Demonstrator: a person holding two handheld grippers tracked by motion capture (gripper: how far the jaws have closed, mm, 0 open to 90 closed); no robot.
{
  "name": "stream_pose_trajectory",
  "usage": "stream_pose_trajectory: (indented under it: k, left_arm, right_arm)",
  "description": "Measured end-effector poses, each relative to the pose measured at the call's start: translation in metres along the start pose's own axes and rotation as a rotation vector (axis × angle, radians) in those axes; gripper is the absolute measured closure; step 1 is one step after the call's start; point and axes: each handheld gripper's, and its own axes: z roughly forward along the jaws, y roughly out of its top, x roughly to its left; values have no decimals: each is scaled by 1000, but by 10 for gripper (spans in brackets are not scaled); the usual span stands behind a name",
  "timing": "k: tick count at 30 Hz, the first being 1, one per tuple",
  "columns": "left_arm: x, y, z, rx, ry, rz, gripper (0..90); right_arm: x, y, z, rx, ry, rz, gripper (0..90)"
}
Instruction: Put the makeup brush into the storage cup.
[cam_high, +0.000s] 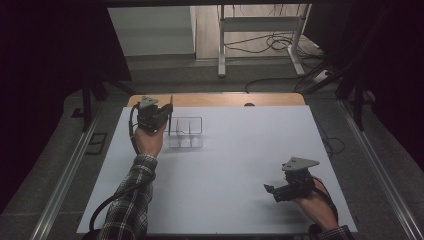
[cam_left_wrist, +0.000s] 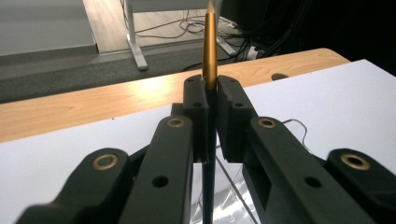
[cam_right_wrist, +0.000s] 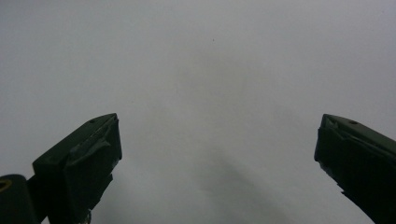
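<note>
Pencil (cam_high: 171, 116): high view, a thin dark stick standing nearly upright in the left claw, at the near-left corner of a clear box, toward the far left of the desk.
Left claw (cam_high: 169, 111): high view, held up by the person's left hand (cam_high: 149, 140), which comes out of a plaid sleeve (cam_high: 131, 200); a grey three-cornered plate sits on top and a black cable trails down along the forearm.
Clear box (cam_high: 186, 132): high view, a see-through tray with inner walls, resting on the desk just beside the left claw.
Desk (cam_high: 225, 165): high view, a white sheet covers most of it; a strip of bare wood shows along the far edge.
Right claw (cam_high: 269, 190): high view, low over the near right part of the desk, held by the right hand (cam_high: 315, 202), well apart from the box and the pencil.
Pencil, left gripper view (cam_left_wrist: 209, 51): upright, golden upper part tapering to a tip, dark shaft running down between the two pads.
Left claw, left gripper view (cam_left_wrist: 211, 119): both jaws pressed in against the pencil's shaft, gripping it; the clear box's edge shows below, behind the jaws.
Right claw, right gripper view (cam_right_wrist: 217, 154): jaws spread wide, holding nothing, plain white desk surface between them.
</note>
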Motion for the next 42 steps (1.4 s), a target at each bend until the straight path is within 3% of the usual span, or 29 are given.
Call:
stream_pose_trajectory:
  k: [23, 37, 42]
  left_arm:
    - [0, -22, 6, 29, 8, -11, 839]
    - [-4, -34, 11, 70, 30, 27, 839]
    - [-4, -37, 11, 60, 37, 32, 826]
  right_arm:
    - [1, 0, 1, 4, 3, -1, 9]
    - [1, 0, 1, 8, 8, -3, 8]
    - [1, 0, 1, 12, 8, -6, 9]
